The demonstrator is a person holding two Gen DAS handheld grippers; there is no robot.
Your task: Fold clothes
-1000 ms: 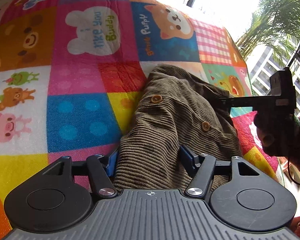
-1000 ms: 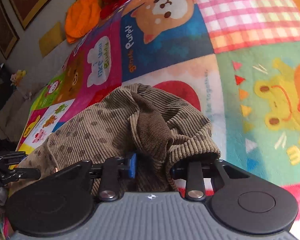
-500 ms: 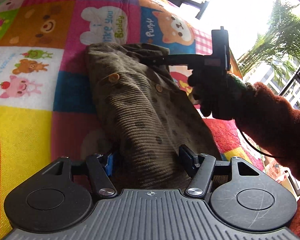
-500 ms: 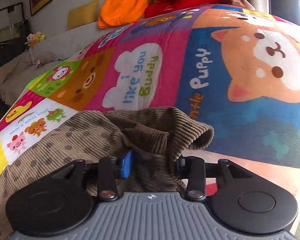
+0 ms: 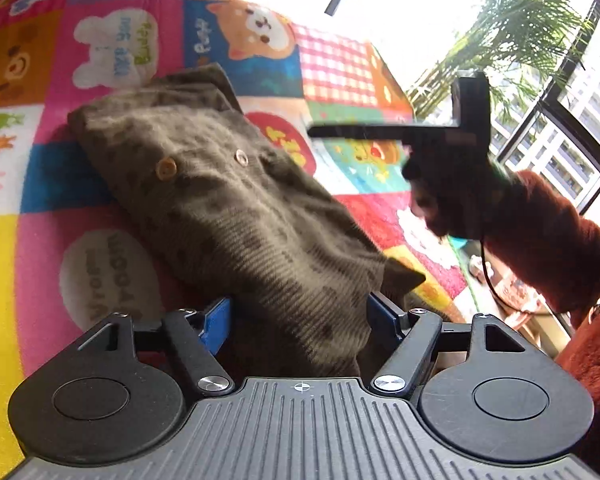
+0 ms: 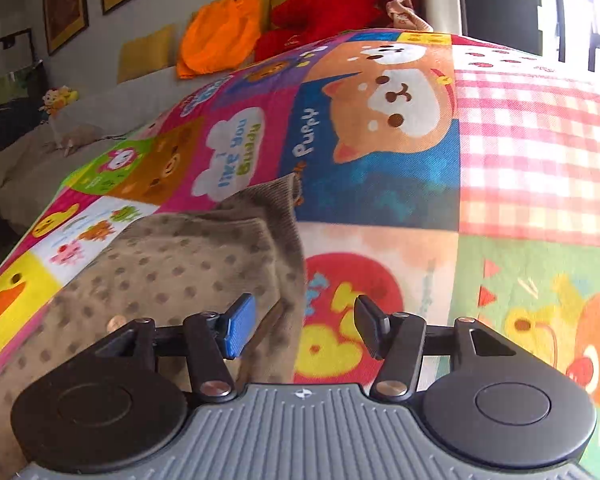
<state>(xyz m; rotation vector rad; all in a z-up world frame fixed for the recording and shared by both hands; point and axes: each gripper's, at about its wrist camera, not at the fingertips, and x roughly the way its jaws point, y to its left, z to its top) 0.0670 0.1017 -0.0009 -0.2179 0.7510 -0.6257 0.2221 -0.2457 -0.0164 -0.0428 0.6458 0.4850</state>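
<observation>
Bed w/ bright cartoon quilt, window behind. Brown cardigan lies folded on it. Left hand-held gripper has just been widening, hem between jaws, pads look off it. Right hand-held gripper spread, just been opening, empty, lifted clear. Fold looks set; next: back off, then regrip for next fold.

Strong daylight from the window, blown out to white at upper right in the left wrist view. Motion blur on the brown cardigan and the right claw, silhouetted against the glare. Right wrist view sharper, evenly lit; the blanket washes pale toward the right. Fisheye bending at edges.
</observation>
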